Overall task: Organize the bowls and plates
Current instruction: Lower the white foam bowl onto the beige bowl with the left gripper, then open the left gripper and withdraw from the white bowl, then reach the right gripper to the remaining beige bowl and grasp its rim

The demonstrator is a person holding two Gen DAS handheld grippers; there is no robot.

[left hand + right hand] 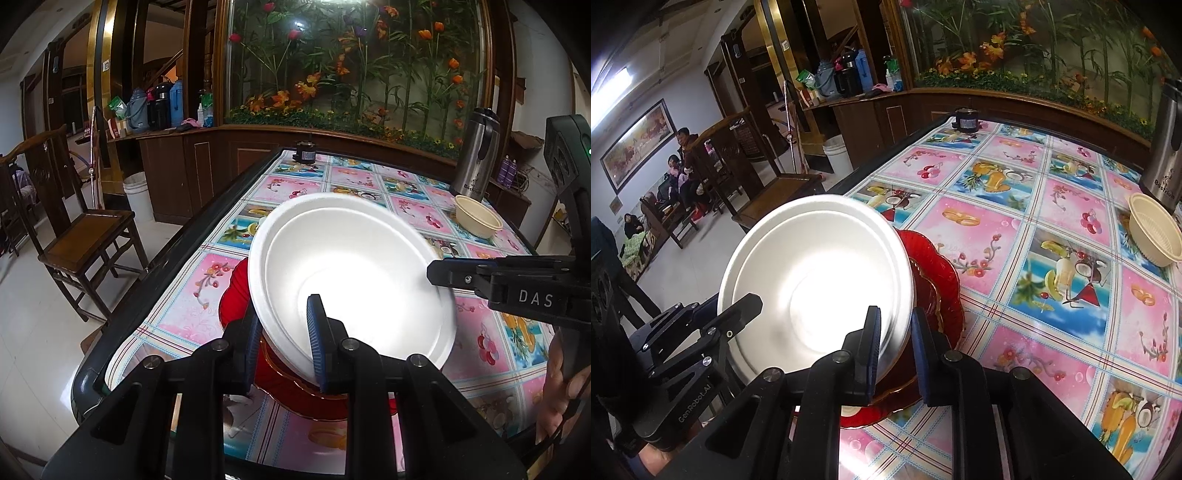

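Note:
A white foam bowl (351,266) is held tilted above a red plate (236,291) on the table. My left gripper (286,339) is shut on the bowl's near rim, one pad inside and one outside. My right gripper (895,343) is shut on the opposite rim of the white bowl (816,280); it shows in the left wrist view (454,275) at the bowl's right edge. The red plate (934,273) lies under and beside the bowl. A cream plastic bowl (476,221) stands at the far right, also in the right wrist view (1152,232).
The table has a pink fruit-pattern cloth (1052,229). A steel thermos (476,155) stands behind the cream bowl. A small black device (304,153) sits at the far edge. A wooden chair (85,236) and a white bucket (138,195) stand left of the table.

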